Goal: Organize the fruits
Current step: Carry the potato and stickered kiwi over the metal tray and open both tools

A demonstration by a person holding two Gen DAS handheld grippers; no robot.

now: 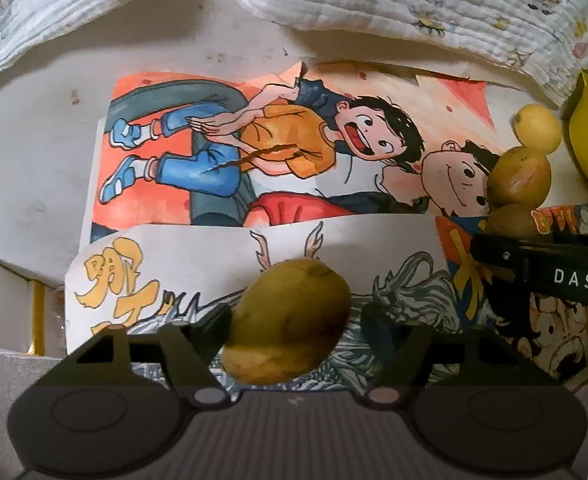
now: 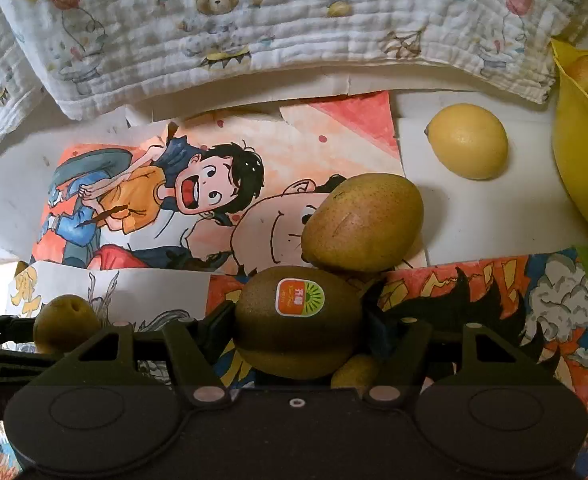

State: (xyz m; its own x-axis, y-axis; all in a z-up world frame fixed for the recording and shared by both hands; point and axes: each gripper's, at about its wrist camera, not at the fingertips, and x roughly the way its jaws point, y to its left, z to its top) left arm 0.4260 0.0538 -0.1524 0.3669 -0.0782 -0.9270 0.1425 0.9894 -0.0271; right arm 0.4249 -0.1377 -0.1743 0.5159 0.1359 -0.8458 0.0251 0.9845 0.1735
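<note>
Here, going left to right, the left gripper [image 1: 294,320] has a dull yellow-green, brown-blotched pear-like fruit [image 1: 288,322] between its black fingers. The fruit's long axis runs roughly across the jaw gap, tilted a little, its ends lying at the left and right pads. The pads look to be touching its flanks, so the jaws appear clamped on it at about half their span. It sits over the white sheet with the grey line drawing [image 1: 214,248], near the table's front edge.

Next, the right gripper [image 2: 298,328] straddles a brown fuzzy kiwi with an orange-and-green sticker [image 2: 294,320]. Its long axis also lies across the gap, and both fingers press its ends, so these jaws seem closed on it too. A larger greenish-brown pear [image 2: 362,222] lies just beyond the kiwi, touching or nearly so, and a smooth yellow lemon [image 2: 468,140] rests farther off to the right on bare white paper.

Farthest right, the yellow plastic bowl [image 2: 574,152] already holds some fruit. It lies up and right of both grippers, and the right hand is clearly the nearer, so the kiwi probably has the shorter carry.
</note>
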